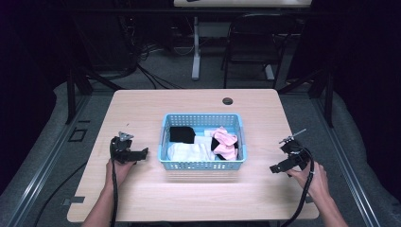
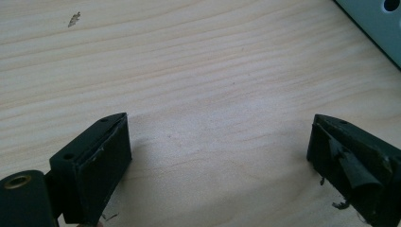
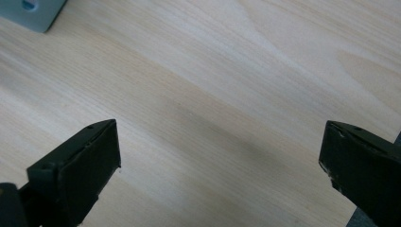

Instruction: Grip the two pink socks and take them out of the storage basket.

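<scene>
A light blue plastic basket (image 1: 202, 165) stands in the middle of the wooden table (image 1: 142, 109). Inside it lie a black sock (image 1: 181, 134), white socks (image 1: 187, 151) and pink socks (image 1: 225, 142). My left gripper (image 1: 142, 154) rests low over the table left of the basket, held by a hand, jaws wide apart with bare wood between them (image 2: 220, 137). My right gripper (image 1: 276, 168) sits right of the basket near the table's right edge, also open over bare wood (image 3: 220, 146). A corner of the basket (image 2: 378, 23) shows in the left gripper view, and another corner of the basket (image 3: 33, 12) in the right gripper view.
A round cable hole (image 1: 227, 100) sits near the table's far edge. Behind the table stand a black chair (image 1: 255, 42) and a white table leg (image 1: 196, 47), with cables on the floor. Black stands flank the table at both sides.
</scene>
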